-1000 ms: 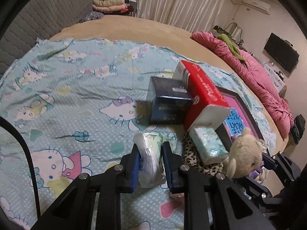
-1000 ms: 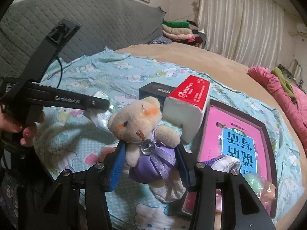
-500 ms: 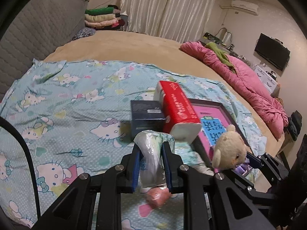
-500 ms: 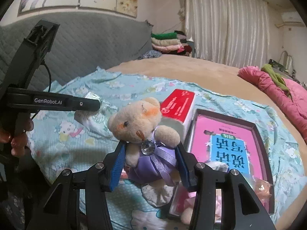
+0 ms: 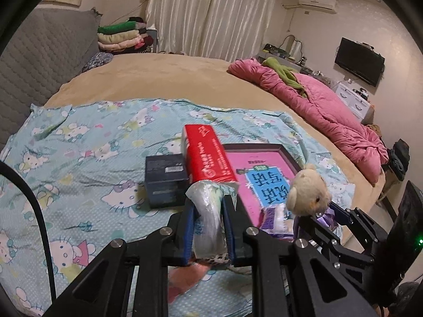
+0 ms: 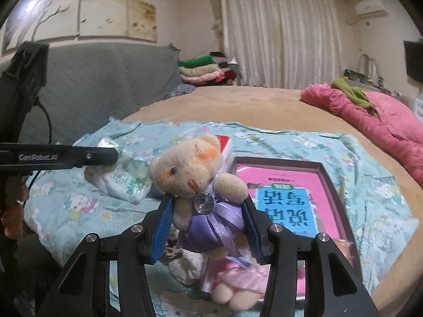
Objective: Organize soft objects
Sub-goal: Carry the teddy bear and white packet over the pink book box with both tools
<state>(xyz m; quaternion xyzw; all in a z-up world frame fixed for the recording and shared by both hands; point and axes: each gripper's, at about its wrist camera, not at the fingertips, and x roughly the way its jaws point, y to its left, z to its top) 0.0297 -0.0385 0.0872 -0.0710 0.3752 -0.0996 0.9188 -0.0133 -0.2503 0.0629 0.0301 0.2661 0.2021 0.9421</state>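
Left tongs [image 5: 207,227] grip a tissue pack [image 5: 208,211] above the bed [image 5: 171,79]. Right tongs [image 6: 207,227] clasp a teddy bear [image 6: 201,185].

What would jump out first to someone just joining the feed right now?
Most likely the beige teddy bear in a purple ribbon dress, clamped in the right gripper above the bed. Next, the left gripper pinching a plastic-wrapped tissue pack, lifted off the Hello Kitty sheet. Behind them a red tissue box leans between a dark box and a pink-lined tray.
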